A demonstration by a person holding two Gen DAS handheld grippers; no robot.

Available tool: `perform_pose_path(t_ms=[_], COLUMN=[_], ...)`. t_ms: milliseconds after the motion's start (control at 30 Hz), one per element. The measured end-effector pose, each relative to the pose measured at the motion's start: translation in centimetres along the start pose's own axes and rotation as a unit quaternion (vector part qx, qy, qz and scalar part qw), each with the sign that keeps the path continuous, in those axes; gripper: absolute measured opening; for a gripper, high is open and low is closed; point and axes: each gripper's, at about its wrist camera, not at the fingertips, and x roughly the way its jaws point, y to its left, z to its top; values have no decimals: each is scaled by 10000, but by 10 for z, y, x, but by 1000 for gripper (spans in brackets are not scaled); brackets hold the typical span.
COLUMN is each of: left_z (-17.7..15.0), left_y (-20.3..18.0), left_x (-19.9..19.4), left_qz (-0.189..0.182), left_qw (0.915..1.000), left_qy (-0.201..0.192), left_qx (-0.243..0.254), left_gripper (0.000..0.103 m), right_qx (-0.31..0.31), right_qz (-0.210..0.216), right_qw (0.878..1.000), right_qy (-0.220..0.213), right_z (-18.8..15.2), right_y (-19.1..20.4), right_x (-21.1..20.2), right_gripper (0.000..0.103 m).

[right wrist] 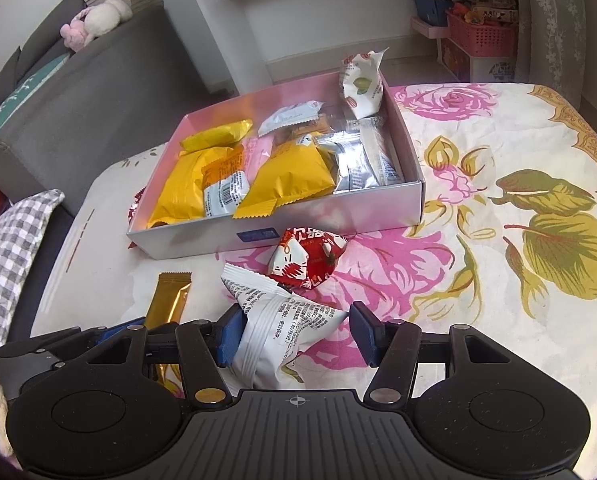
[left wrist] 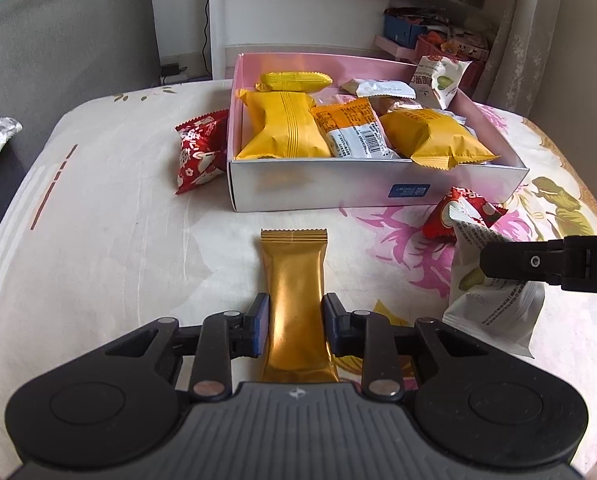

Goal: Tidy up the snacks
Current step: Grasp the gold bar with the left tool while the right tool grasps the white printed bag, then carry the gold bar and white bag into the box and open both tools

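Left wrist view: your left gripper pinches the gold bar, near end hidden; right gripper straddles the white packet, contact unclear.

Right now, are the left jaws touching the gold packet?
Touching. The left wrist view shows both blue pads of the left gripper pressed against the gold packet, pinching its sides.

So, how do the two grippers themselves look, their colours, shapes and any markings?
Both look alike. The left gripper and the right gripper have matte black bodies with a ribbed grey plate in the middle bearing a small crosshair mark, a round black disc on each side, black linkage arms with silver pins, and blue rectangular pads on the fingers. No cables or sleeves are visible.
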Motion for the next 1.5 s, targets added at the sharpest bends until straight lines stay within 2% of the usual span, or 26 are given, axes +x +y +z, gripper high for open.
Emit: perform_pose_path(t_ms=[267,567,933,1167,1500], left_z=[4,17,40,66,105], left_y=[9,13,14,3,-16], left_x=[-14,-39,-52,-45,-3], left_qz=[-309,-613,-648,-599,-754], left_qw=[9990,9972,9950,9943,9924], left_qy=[55,-220,-648,-842,-957], left_qx=[-319,-367,-406,-271,-174], left_gripper=[26,26,26,26,26], right_qx=[-7,-17,140,340,522], right_qz=[194,450,486,393,84], right_qw=[9997,9984,9956,9922,9894], right_qy=[-120,-348,-792,-1133,-1351], right_z=[2,11,32,56,98], right_y=[8,19,20,8,-12], right_x=[-18,-40,-52,-51,-17], right_gripper=[56,56,56,56,56])
